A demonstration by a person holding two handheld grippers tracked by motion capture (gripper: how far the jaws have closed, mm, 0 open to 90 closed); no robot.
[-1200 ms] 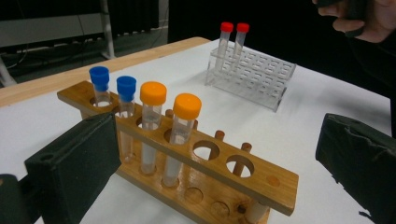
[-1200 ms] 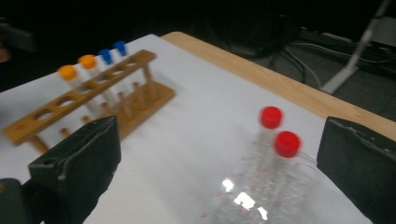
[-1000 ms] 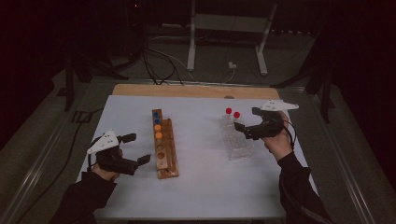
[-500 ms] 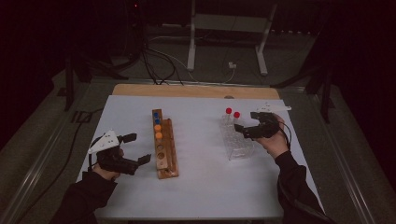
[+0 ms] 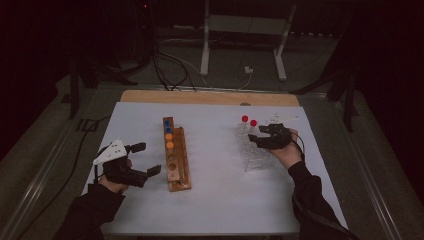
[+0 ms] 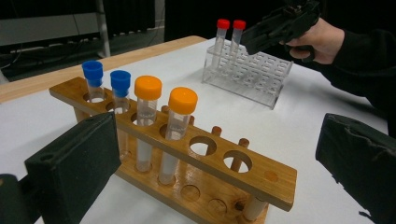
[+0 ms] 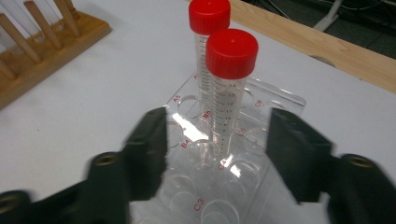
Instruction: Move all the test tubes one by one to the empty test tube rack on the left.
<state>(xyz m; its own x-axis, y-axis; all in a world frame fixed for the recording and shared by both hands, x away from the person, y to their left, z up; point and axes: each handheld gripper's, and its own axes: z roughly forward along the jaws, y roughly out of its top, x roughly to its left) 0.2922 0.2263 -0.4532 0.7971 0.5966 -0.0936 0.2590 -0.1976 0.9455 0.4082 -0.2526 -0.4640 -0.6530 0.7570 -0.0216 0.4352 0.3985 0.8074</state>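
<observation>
Our right gripper [image 7: 215, 154] has just been closing its fingers, which stand apart on either side of the nearer red-capped clear plastic tube [image 7: 229, 88] without pressing it. That tube stands upright beside a second red-capped tube [image 7: 205, 51] in the clear acrylic rack [image 5: 257, 157] on the white tabletop [image 5: 215, 200]. Our left gripper [image 5: 145, 159] rests released near the wooden tube rack [image 6: 196, 163].
</observation>
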